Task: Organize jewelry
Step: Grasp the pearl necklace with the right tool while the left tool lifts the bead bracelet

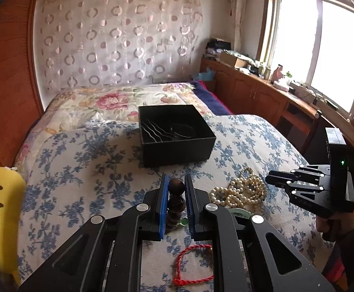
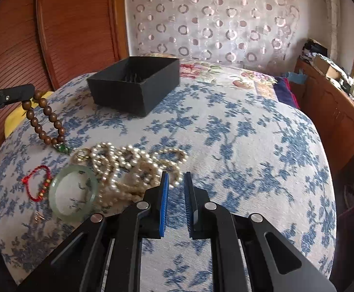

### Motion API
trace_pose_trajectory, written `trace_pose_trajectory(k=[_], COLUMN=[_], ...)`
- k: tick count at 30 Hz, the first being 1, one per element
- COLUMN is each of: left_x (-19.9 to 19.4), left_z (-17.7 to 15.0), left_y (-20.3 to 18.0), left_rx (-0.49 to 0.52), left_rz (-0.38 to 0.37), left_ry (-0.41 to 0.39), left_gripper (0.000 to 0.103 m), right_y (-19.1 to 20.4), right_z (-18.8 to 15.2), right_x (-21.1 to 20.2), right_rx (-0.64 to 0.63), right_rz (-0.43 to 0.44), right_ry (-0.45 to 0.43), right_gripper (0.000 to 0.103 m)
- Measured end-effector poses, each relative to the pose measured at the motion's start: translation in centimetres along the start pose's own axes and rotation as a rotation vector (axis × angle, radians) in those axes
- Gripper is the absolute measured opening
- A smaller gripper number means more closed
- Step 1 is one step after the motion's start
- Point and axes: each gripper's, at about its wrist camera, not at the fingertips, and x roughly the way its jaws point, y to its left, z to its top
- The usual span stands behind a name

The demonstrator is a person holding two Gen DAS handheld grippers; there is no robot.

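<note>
While the left gripper pinches a limp, light wooden bead bracelet, the nearly closed right gripper holds nothing.

Bedroom with a bed in daylight

A blue-floral cover lies over the bed, a rose-patterned quilt at its far edge. A sheer circle-patterned curtain hangs behind; wooden cabinets line the wall beneath a bright window.
</note>
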Motion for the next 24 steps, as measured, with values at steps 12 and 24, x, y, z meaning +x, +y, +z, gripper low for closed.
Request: trace_pose_trajectory(k=[12,24], left_x=[-1.0,-1.2], left_z=[-1.1,-1.6], left_y=[1.8,2.1], left_rx=[-0.036,-0.042], left_rz=[-0.01,-0.015], left_ry=[-0.02,-0.025], left_gripper=[0.012,0.012], right_y=[0.8,2.0], right_z=[1.7,2.3], right_x=[2.4,1.9], right_rx=[-0.022,-0.059], right_rz=[0.05,0.082], right_ry=[0.084,0.085], right_gripper=[0.02,0.008])
